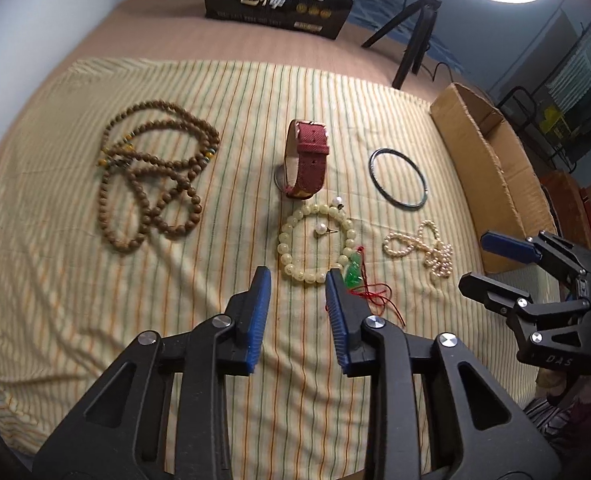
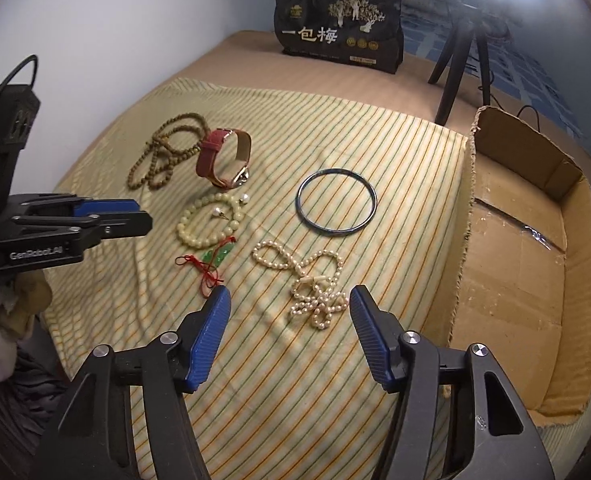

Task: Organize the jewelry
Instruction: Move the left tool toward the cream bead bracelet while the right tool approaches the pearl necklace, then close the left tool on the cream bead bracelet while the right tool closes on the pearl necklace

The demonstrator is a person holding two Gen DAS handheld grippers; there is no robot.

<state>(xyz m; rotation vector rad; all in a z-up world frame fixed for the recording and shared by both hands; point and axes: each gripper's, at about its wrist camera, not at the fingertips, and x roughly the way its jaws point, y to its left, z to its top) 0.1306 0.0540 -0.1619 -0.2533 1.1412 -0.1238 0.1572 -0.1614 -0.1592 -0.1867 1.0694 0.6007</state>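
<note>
Jewelry lies on a striped cloth (image 1: 135,300). There is a brown bead necklace (image 1: 155,172), a red-strapped watch (image 1: 305,156), a dark bangle (image 1: 371,164), a pale bead bracelet (image 1: 283,246) ringing a pearl earring (image 1: 320,230), a green pendant on red cord (image 1: 353,274) and a pearl necklace (image 2: 315,296). My left gripper (image 1: 298,276) hovers open just short of the bracelet, its right finger beside the pendant. My right gripper (image 2: 291,294) hangs open over the near end of the pearl necklace. Nothing is between either pair of fingers.
An open cardboard box (image 2: 515,280) sits at the cloth's right edge. At the back stand a black printed bag (image 2: 335,36) and a tripod (image 2: 459,68) under a bright ring light. A pale wall borders the left side.
</note>
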